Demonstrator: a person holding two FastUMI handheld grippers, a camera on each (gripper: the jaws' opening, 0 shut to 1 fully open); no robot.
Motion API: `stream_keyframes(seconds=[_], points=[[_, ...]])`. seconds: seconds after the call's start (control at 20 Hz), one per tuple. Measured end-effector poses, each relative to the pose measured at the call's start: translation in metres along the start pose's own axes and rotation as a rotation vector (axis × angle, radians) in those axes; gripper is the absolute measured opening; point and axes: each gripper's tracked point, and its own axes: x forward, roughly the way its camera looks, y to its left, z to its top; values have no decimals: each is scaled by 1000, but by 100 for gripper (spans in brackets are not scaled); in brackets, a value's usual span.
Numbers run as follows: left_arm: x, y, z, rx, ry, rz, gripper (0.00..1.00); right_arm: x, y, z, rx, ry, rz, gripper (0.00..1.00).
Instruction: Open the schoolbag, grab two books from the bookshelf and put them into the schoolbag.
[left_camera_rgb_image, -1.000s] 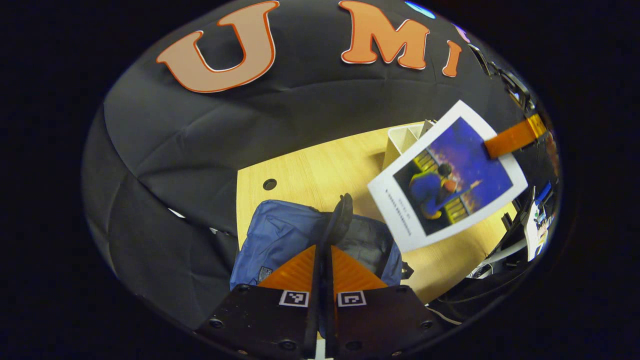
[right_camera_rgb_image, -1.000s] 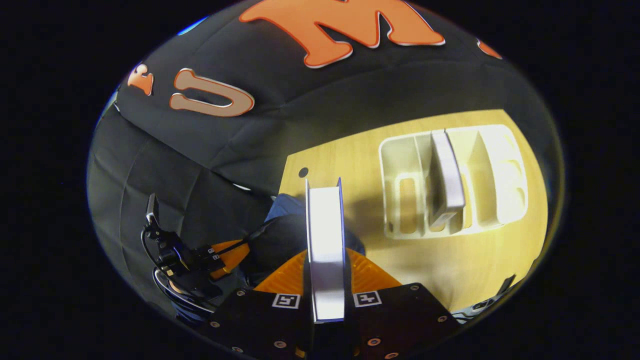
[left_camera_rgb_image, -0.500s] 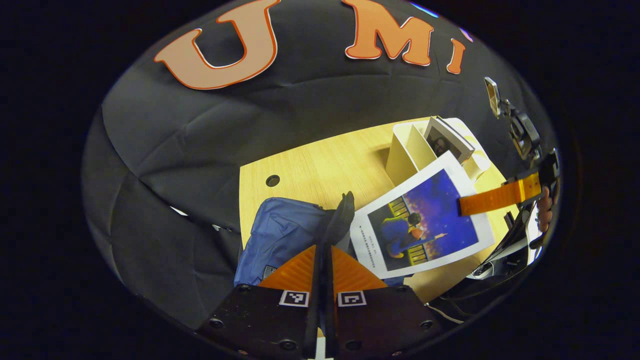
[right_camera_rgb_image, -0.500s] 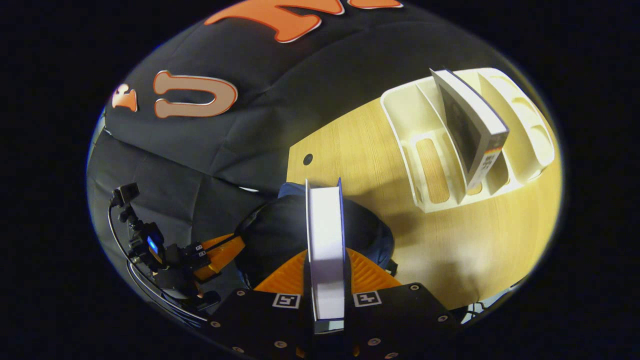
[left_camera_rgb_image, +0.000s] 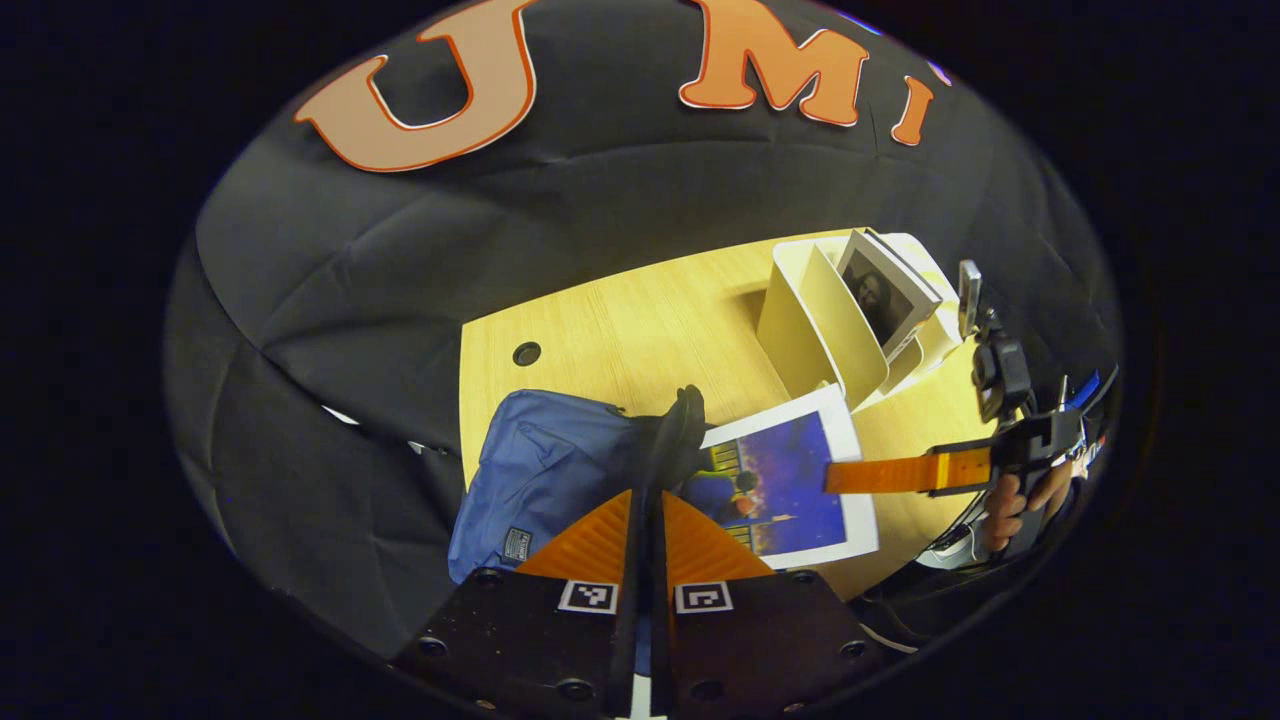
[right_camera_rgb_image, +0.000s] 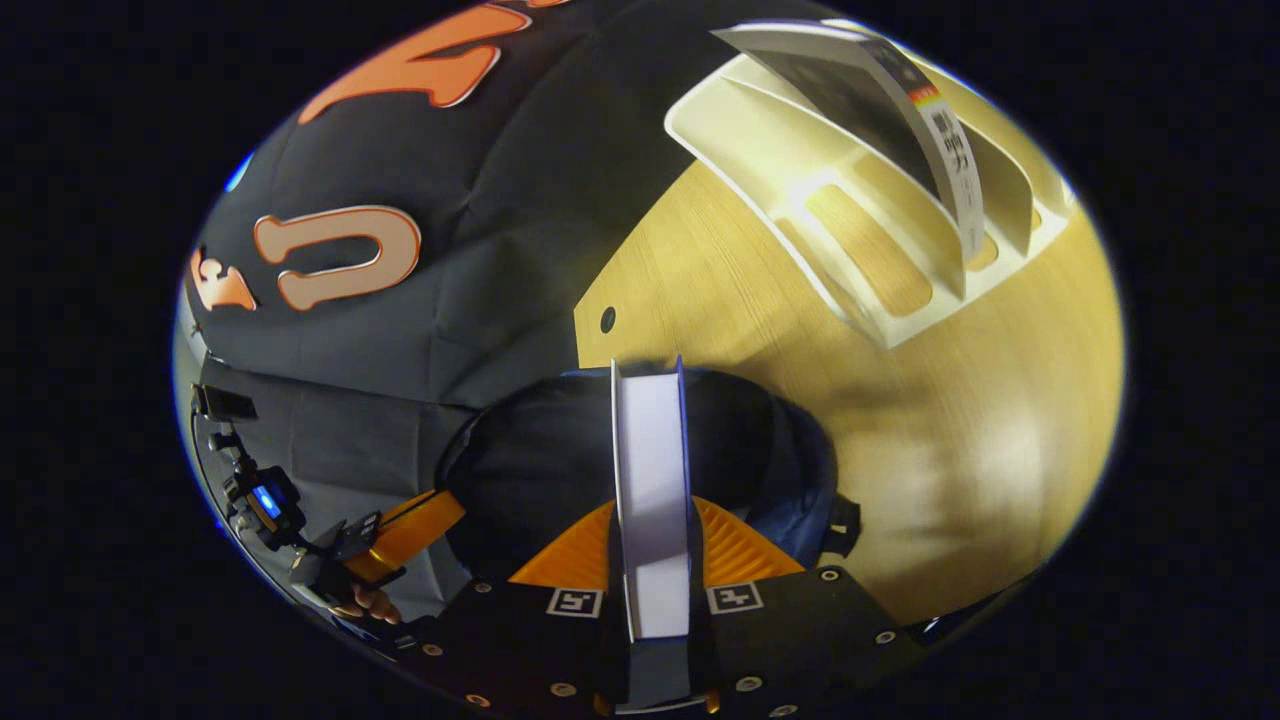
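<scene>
The blue schoolbag (left_camera_rgb_image: 540, 480) lies on the wooden table (left_camera_rgb_image: 640, 330). My left gripper (left_camera_rgb_image: 648, 505) is shut on the bag's black rim (left_camera_rgb_image: 685, 420) and holds it up, so the dark mouth (right_camera_rgb_image: 540, 460) gapes. My right gripper (right_camera_rgb_image: 650, 520) is shut on a book seen edge-on (right_camera_rgb_image: 650, 450), whose far end hangs over the mouth. From the left gripper view, that blue-covered book (left_camera_rgb_image: 790, 480) tilts at the bag's right side, pinched by the right gripper (left_camera_rgb_image: 835, 477). A second book (left_camera_rgb_image: 885, 295) leans in the white bookshelf (left_camera_rgb_image: 815, 320).
The bookshelf (right_camera_rgb_image: 860, 230) with its book (right_camera_rgb_image: 880, 90) stands on the table (right_camera_rgb_image: 950, 420) beyond the bag. A cable hole (left_camera_rgb_image: 526, 353) sits near the table's far-left corner. Hands hold the right gripper (left_camera_rgb_image: 1010, 495) and the left gripper (right_camera_rgb_image: 400, 535).
My right gripper has carried the book down and leftward from near the shelf to the bag's mouth. The left gripper has kept its hold on the rim.
</scene>
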Motion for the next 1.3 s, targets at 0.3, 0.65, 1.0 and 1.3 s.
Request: stream_keyframes(seconds=[0.3, 0.65, 1.0, 1.3], points=[[4, -17, 3, 9, 22, -33, 7, 41, -3, -17, 62, -29, 102, 23], [10, -37, 1, 21, 62, -53, 7, 79, -14, -24, 115, -52, 227, 22], [16, -72, -9, 30, 93, -116, 7, 112, -7, -32, 130, -66, 247, 22], [21, -85, -17, 14, 97, -142, 7, 139, 3, -23, 130, -122, 240, 24]])
